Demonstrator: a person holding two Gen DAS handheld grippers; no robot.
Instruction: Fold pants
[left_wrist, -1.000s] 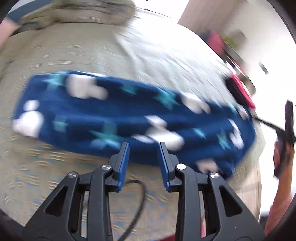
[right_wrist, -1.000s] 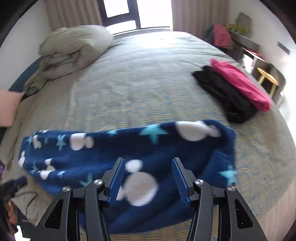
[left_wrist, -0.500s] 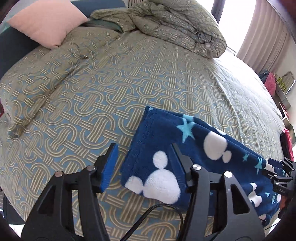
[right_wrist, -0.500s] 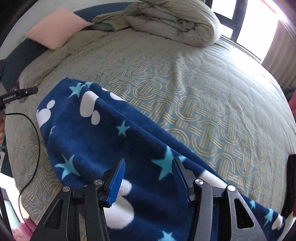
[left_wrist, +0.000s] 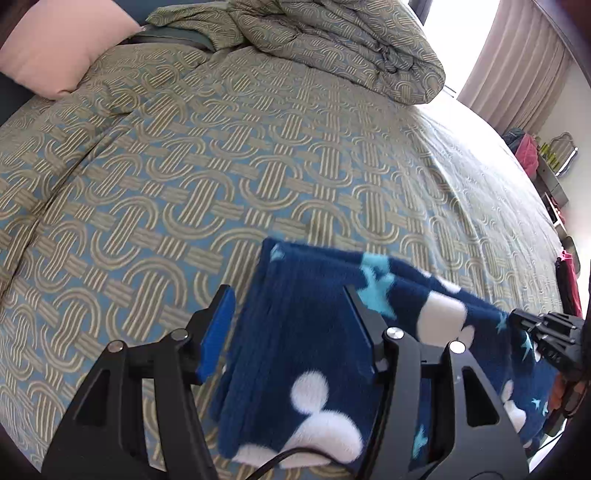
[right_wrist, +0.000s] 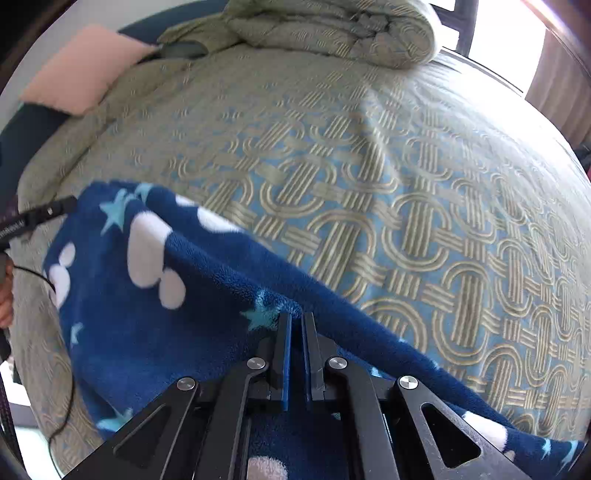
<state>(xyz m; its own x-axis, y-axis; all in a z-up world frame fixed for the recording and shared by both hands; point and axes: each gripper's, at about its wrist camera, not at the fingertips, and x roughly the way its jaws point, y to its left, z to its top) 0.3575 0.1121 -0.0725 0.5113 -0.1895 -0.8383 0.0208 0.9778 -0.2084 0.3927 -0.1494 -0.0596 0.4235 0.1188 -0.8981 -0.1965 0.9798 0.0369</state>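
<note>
Mid-fold on the bedspread (left_wrist: 229, 155): right tongs (right_wrist: 295, 325) were pinched on the star-print fleece pants' (right_wrist: 155, 332) far edge, left tongs (left_wrist: 288, 314) spread, straddling the cuff end, needing to clamp next.

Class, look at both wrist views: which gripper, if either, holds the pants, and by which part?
The right gripper pinches the pants at their far long edge; the left gripper straddles one end, unclamped.
</note>
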